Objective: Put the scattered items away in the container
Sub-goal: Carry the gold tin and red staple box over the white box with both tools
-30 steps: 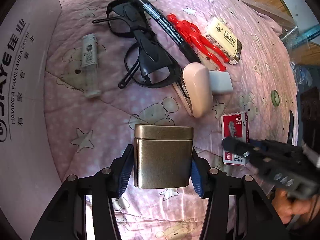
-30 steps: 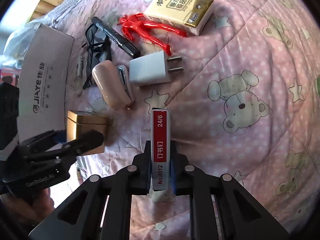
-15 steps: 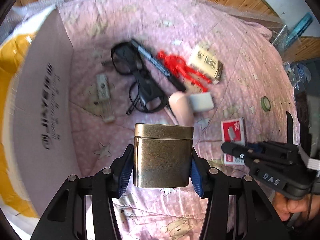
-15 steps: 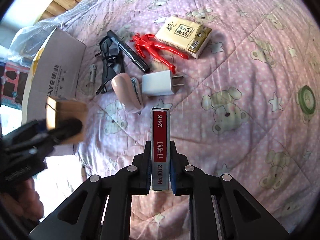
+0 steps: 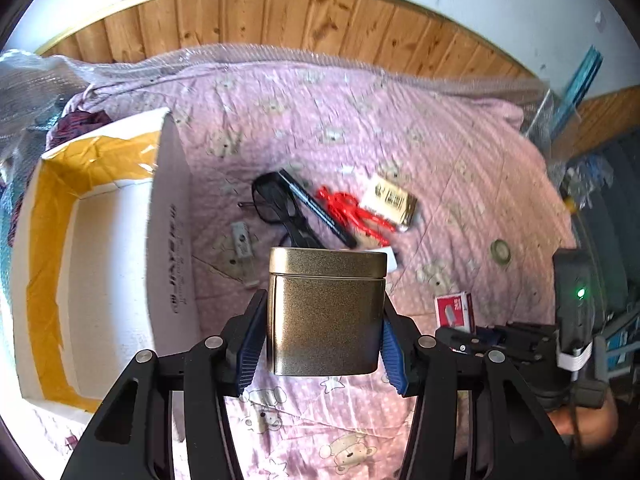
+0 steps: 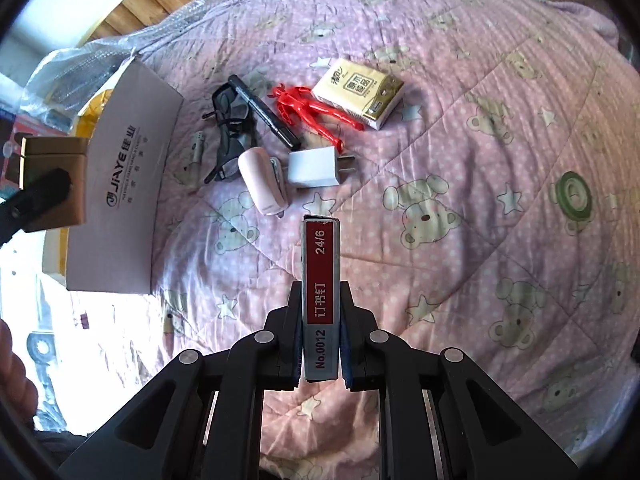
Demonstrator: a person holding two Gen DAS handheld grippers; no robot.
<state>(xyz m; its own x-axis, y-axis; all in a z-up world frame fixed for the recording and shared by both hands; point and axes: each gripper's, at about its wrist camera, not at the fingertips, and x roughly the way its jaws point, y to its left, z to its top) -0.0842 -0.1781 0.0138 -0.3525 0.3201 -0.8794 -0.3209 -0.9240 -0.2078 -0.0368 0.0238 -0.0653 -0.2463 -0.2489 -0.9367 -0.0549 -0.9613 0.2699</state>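
My left gripper (image 5: 324,344) is shut on a gold metal tin (image 5: 326,312), held high above the pink quilt, just right of the open cardboard box (image 5: 100,248). My right gripper (image 6: 320,344) is shut on a red staple box (image 6: 320,292), lifted over the quilt; that box (image 5: 454,310) also shows in the left wrist view. In the right wrist view the tin (image 6: 54,184) hangs by the cardboard box (image 6: 128,184). On the quilt lie black glasses (image 6: 230,136), a black marker (image 6: 264,112), a red figure (image 6: 308,110), a tissue pack (image 6: 358,92), a white charger (image 6: 316,168), a pink stapler (image 6: 262,182) and a small vial (image 6: 196,150).
A green tape roll (image 6: 574,196) lies alone at the right of the quilt. Wood panelling (image 5: 280,16) and bubble wrap edge the far side of the bed. A hand (image 5: 584,424) holds the right gripper. The box's inside is lined with yellow tape.
Both grippers have risen well above the quilt with their loads. The left one has carried the tin up and toward the box, whose open inside now shows.
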